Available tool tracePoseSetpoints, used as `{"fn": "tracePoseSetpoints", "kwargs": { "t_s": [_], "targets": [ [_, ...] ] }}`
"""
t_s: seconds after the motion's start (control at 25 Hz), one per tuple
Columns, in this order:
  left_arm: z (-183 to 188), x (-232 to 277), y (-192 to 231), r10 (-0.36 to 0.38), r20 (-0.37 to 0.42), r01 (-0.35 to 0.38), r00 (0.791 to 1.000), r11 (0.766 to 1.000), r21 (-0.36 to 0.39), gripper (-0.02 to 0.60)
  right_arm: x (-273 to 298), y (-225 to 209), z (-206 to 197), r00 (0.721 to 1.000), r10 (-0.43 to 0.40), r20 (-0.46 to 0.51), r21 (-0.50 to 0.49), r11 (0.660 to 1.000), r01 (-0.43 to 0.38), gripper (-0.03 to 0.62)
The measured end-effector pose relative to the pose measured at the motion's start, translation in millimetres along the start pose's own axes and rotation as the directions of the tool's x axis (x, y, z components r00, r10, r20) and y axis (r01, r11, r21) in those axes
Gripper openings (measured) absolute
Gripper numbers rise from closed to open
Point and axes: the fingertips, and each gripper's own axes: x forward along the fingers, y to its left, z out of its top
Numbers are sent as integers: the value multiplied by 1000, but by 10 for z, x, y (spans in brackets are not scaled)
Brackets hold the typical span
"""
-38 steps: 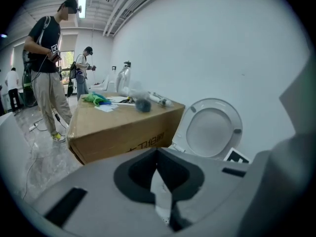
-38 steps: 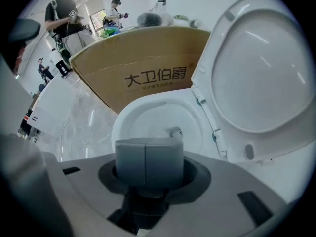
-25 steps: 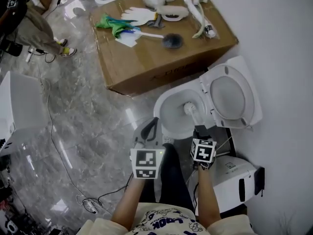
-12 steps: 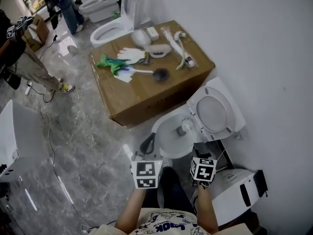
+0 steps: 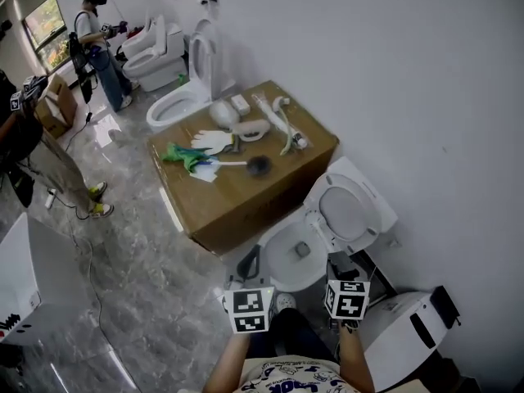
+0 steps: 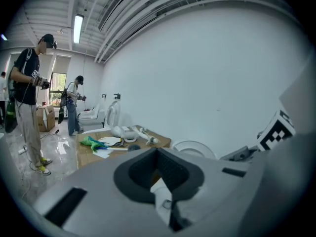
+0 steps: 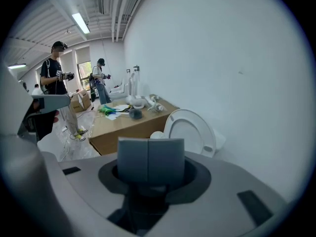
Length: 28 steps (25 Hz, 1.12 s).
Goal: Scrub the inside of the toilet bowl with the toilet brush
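Observation:
The white toilet bowl point(image 5: 282, 270) stands by the wall with its lid point(image 5: 348, 211) raised. The brush head point(image 5: 302, 250) of the toilet brush sits inside the bowl. My right gripper point(image 5: 339, 268) hovers over the bowl's near right rim, shut on the brush handle. In the right gripper view its pads point(image 7: 149, 159) are pressed together, the handle is hidden, and the lid point(image 7: 190, 130) rises ahead. My left gripper point(image 5: 248, 263) hangs just left of the bowl. Its dark jaws point(image 6: 158, 169) are shut and hold nothing.
A big cardboard box point(image 5: 246, 195) behind the bowl carries gloves, hoses and a second brush point(image 5: 259, 165). A white unit point(image 5: 401, 322) stands at my right and a white cabinet point(image 5: 20, 293) at the left. Another toilet point(image 5: 176, 105) and two people point(image 5: 94, 47) are further back.
The head view has lifted, so the bowl and both grippers sit lower in the frame and more of the room shows. The brush head stays in the bowl.

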Motion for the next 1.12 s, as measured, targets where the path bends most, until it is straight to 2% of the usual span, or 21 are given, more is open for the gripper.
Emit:
{"fn": "tracePoseSetpoints", "kwargs": {
  "t_s": [0.44,0.6,1.12],
  "targets": [
    [285,-86,-122,-32,52,30,998,999,40,2,-368,-51,214,996,-20,88,43,999,17,167],
    [334,-71,-154,-36,63,34,997,999,33,2,-416,-47,298,994,-17,111,42,999,12,167],
    [476,19,-226,-55,77,51,996,997,50,2,-443,-60,421,991,-5,137,45,999,-1,167]
  ]
}}
